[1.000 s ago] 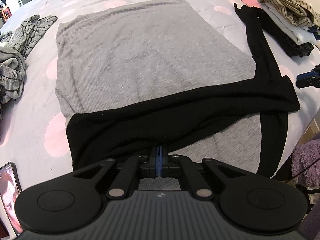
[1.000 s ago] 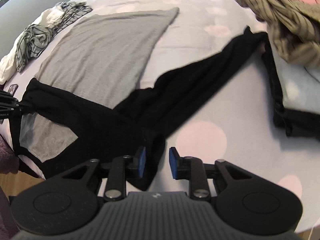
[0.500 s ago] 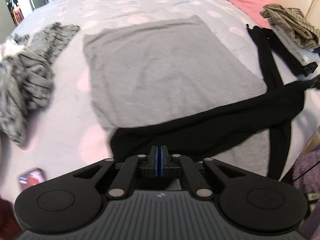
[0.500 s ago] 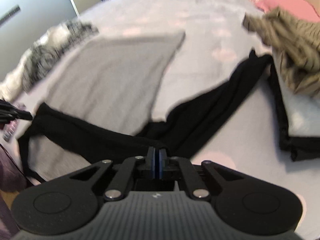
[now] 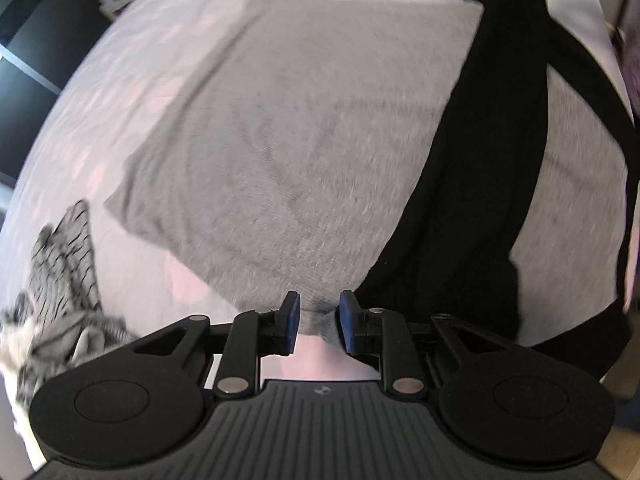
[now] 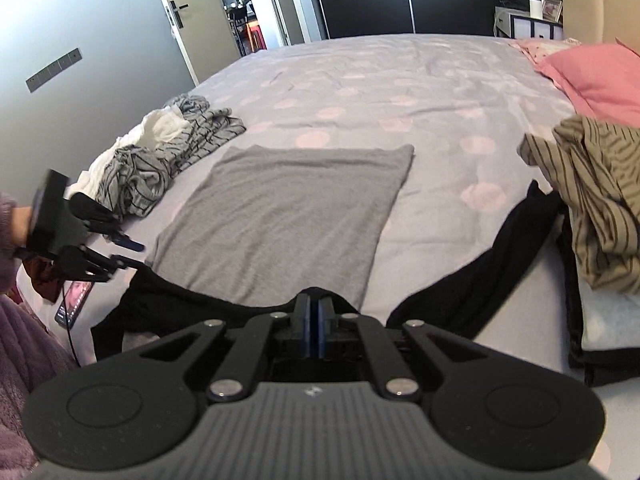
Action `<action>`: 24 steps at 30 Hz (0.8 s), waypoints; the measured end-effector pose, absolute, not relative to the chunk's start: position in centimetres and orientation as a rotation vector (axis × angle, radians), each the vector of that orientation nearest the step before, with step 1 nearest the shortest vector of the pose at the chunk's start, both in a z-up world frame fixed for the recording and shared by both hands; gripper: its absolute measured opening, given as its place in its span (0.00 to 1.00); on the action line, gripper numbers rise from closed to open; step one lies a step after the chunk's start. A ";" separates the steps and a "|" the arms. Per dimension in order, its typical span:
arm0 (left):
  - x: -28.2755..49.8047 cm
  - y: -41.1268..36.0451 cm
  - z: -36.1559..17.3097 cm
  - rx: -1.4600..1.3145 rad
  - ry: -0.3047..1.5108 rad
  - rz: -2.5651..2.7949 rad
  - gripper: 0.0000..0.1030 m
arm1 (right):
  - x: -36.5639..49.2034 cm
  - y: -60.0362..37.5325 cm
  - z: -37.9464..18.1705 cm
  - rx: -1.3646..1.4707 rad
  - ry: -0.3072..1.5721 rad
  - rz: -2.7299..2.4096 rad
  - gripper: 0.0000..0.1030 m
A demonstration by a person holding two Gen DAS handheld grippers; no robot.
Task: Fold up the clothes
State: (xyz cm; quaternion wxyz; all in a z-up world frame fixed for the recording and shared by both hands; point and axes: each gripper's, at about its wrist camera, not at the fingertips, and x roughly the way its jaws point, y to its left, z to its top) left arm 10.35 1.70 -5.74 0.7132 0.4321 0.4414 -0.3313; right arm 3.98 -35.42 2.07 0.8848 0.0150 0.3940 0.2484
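Note:
A grey shirt (image 6: 280, 216) with black sleeves lies flat on the spotted bed (image 6: 400, 80). My right gripper (image 6: 314, 320) is shut on a fold of the black sleeve (image 6: 480, 264) and holds it up off the bed. In the left wrist view the shirt's grey body (image 5: 300, 140) fills the frame, crossed at the right by the black sleeve (image 5: 460, 200). My left gripper (image 5: 318, 320) has its jaws opening, with the shirt's grey edge bunched loosely between them. The right wrist view also shows the left gripper (image 6: 134, 254), at the shirt's near left corner.
A heap of grey striped clothes (image 6: 160, 164) lies left of the shirt. An olive striped garment (image 6: 600, 200) tops a folded stack at the right, below a pink pillow (image 6: 592, 80). A phone (image 6: 74, 298) rests at the bed's left edge by a purple fleece sleeve (image 6: 24, 360).
The right gripper shut on the black sleeve and rose with it. The left gripper rolled and slid along the shirt's edge, and its jaws have come apart.

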 end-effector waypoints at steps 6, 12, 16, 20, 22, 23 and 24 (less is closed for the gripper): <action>11.0 2.3 -6.3 1.027 1.031 -0.919 0.19 | 4.3 -35.4 1.8 0.032 0.842 0.504 0.05; 12.0 2.4 -7.4 1.066 1.084 -0.965 0.19 | 4.9 -35.0 1.6 0.028 0.851 0.509 0.05; 12.1 2.2 -8.1 1.070 1.118 -0.994 0.08 | 5.1 -35.0 1.5 0.024 0.855 0.497 0.05; 11.7 3.0 -7.2 1.038 1.105 -0.994 0.03 | 5.3 -35.3 1.7 0.042 0.859 0.470 0.05; 11.8 4.2 -6.2 0.976 1.098 -0.972 0.03 | 5.3 -35.4 2.1 0.050 0.850 0.460 0.05; 11.9 4.9 -5.6 0.940 1.096 -0.960 0.03 | 5.4 -35.3 2.5 0.054 0.843 0.458 0.05; 12.0 5.7 -5.1 0.907 1.091 -0.947 0.03 | 5.4 -35.2 2.8 0.059 0.836 0.457 0.05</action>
